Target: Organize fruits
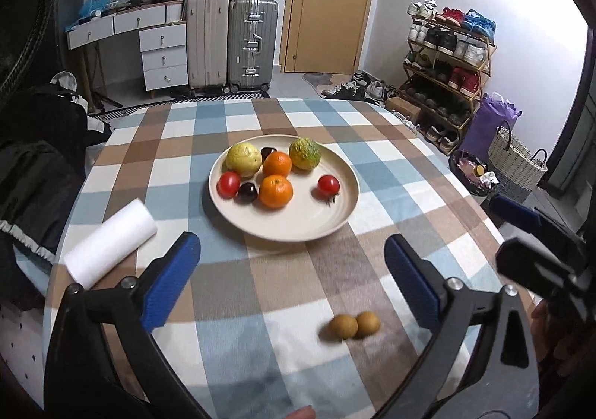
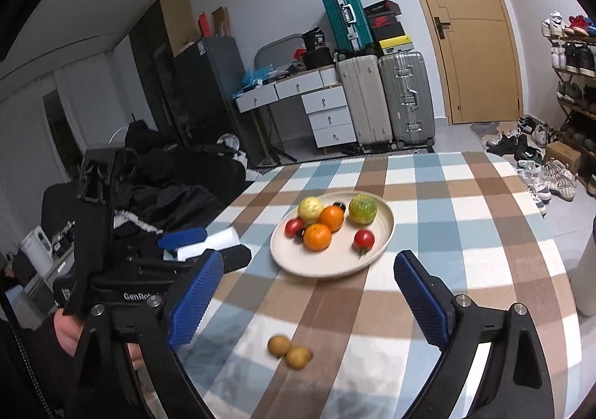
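Note:
A cream plate (image 1: pixel 335 210) (image 2: pixel 335 266) sits mid-table holding two oranges (image 1: pixel 275 191) (image 2: pixel 317 236), two red tomatoes (image 1: pixel 328 185) (image 2: pixel 363 239), a yellow fruit (image 1: pixel 244 159) (image 2: pixel 310 208), a green-yellow fruit (image 1: pixel 304 153) (image 2: pixel 362 209) and dark plums (image 1: pixel 247 192). Two small brown fruits (image 1: pixel 354 325) (image 2: pixel 289 352) lie together on the cloth in front of the plate. My left gripper (image 1: pixel 292 283) is open and empty above the cloth, left of the brown fruits. My right gripper (image 2: pixel 309 298) is open and empty above them. The right gripper also shows at the left view's right edge (image 1: pixel 540 232).
A white paper roll (image 1: pixel 110 248) (image 2: pixel 212 242) lies at the table's left edge. The round table has a checked cloth (image 1: pixel 260 307). Dark clothes (image 1: pixel 37 165) are piled left of the table. Suitcases, drawers and a shoe rack (image 1: pixel 447 57) stand beyond.

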The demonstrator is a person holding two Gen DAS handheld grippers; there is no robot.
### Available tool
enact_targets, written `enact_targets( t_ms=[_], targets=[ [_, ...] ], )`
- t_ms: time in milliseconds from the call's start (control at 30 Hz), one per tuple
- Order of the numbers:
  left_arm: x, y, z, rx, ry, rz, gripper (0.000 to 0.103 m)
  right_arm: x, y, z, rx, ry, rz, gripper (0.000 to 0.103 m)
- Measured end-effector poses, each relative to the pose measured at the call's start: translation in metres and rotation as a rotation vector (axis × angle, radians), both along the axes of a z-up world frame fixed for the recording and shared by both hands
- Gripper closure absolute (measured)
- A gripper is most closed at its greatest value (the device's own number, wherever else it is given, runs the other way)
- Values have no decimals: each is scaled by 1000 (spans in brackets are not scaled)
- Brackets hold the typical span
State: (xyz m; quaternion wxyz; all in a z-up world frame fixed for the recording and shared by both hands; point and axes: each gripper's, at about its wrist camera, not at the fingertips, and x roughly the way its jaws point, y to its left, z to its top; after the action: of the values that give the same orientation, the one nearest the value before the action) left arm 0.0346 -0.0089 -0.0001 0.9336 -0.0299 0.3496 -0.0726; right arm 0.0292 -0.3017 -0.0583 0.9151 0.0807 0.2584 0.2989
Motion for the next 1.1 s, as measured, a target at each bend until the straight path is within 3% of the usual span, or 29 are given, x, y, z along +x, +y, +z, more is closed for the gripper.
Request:
enact_targets(
  t_ms=[233,667,733,833,900,1100],
  targets=[
    [-29,3,-22,33,19,24,1,-20,6,-31,-15,63,29,6],
    [-37,24,-70,-10,139,37,1,-9,29,-88,-92,238,54,7],
    [-36,28,-73,-20,152,38,1,-7,34,-92,-116,246,61,11],
    [-34,33,-76,-26,155,42,1,-2,41,-98,-152,262,68,27],
    [-32,36,-77,-29,159,46,1,0,45,-101,-170,270,73,31],
    [-26,40,-80,-47,174,46,1,9,53,-109,-200,296,93,55]
  ],
)
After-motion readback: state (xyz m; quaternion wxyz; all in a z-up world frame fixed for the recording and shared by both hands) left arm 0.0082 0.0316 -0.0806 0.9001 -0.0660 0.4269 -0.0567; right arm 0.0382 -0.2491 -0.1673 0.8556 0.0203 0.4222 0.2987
